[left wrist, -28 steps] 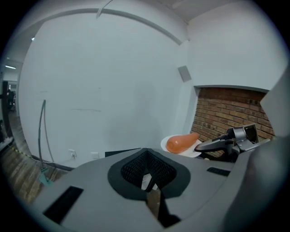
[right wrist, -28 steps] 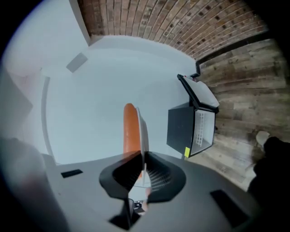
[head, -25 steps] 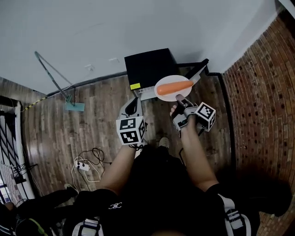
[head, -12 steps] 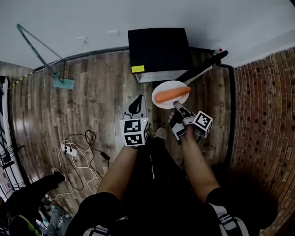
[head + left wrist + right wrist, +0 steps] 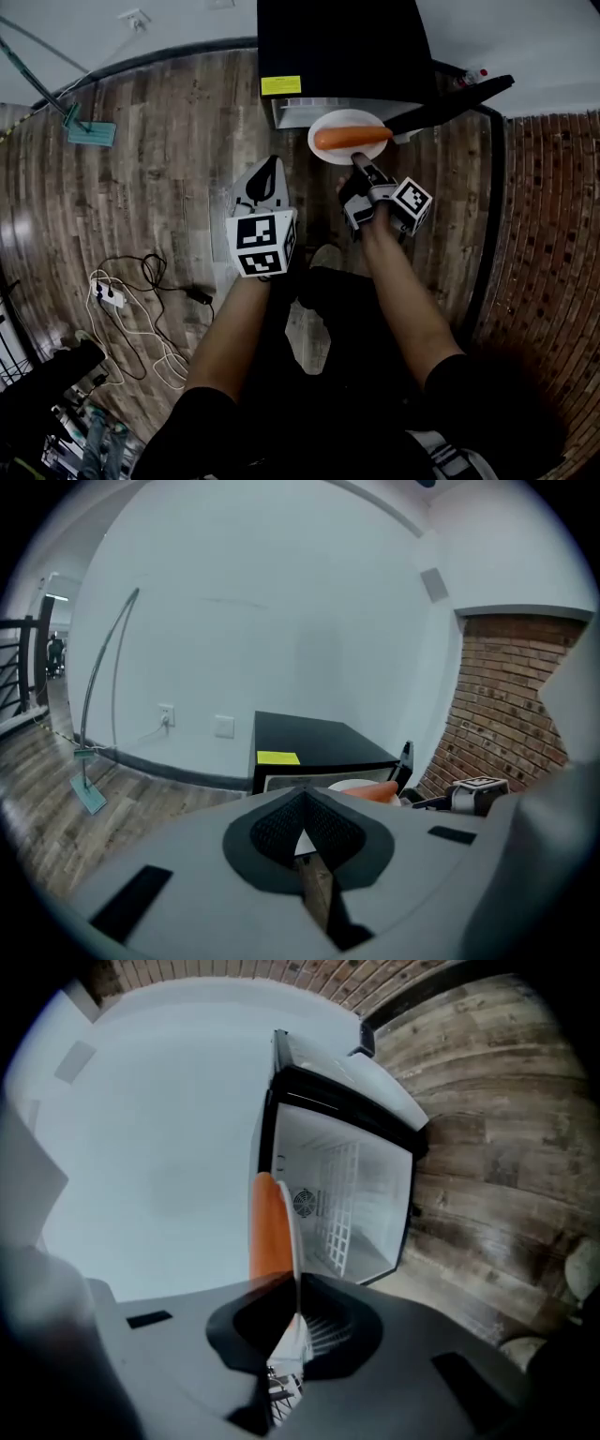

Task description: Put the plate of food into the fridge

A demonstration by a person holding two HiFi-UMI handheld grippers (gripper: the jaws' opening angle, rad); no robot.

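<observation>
A white plate (image 5: 339, 120) with an orange carrot (image 5: 352, 138) on it hangs level in front of the black mini fridge (image 5: 337, 47). The fridge door (image 5: 450, 101) stands open to the right. My right gripper (image 5: 357, 161) grips the plate's near rim, and its jaws are closing on it. In the right gripper view the plate (image 5: 294, 1241) is edge-on with the carrot (image 5: 268, 1232) beside it, and the white fridge interior (image 5: 347, 1204) lies just beyond. My left gripper (image 5: 263, 173) is shut and empty, to the left of the plate.
A brick wall (image 5: 553, 244) runs along the right, past the open door. A power strip with cables (image 5: 112, 298) lies on the wood floor at the left. A green mop head (image 5: 89, 131) rests near the white wall. The person's shoe (image 5: 325, 256) is below the grippers.
The person has stepped toward the fridge. The plate with the carrot has gone from mid-floor to the fridge's open front. The left gripper came along, still shut.
</observation>
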